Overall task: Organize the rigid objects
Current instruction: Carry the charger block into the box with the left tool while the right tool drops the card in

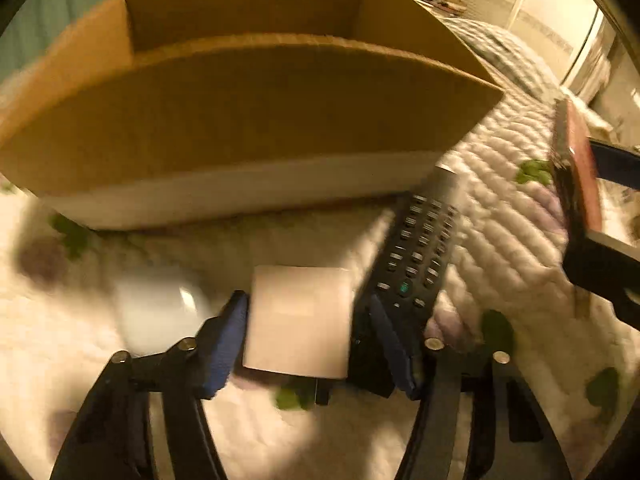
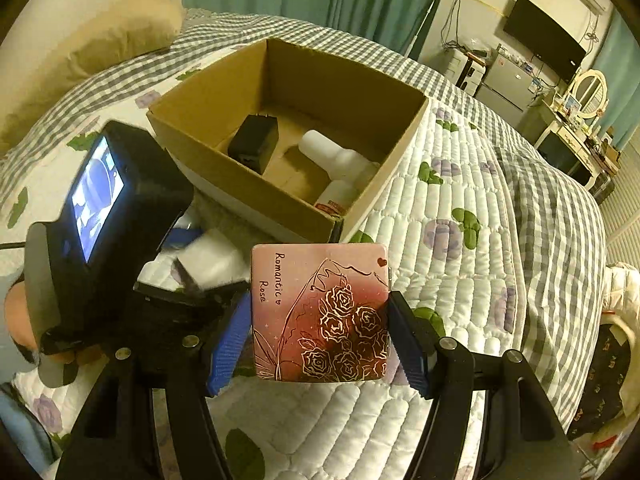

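Left gripper [image 1: 304,332] clamped on white block [image 1: 298,320], low over quilt [image 1: 508,240], beside remote [image 1: 420,248], in front of cardboard box [image 1: 240,120]. Right gripper [image 2: 318,336] clamped on pink rose tin [image 2: 320,312], held above quilt near box corner; black adapter [image 2: 254,142] and white bottles [image 2: 340,160] inside box

The left gripper [image 1: 302,316] sat low over the bed, its two blue-padded fingers [image 1: 224,344] angled forward and closed against the sides of a white box [image 1: 298,320], one pad on each side. The right gripper [image 2: 320,336] was raised above the quilt, fingers level and pointing ahead, clamped on the two side edges of a pink tin [image 2: 320,312] held flat between the pads. From the left wrist view the right gripper showed at the far right edge, blurred, well apart from the left one.
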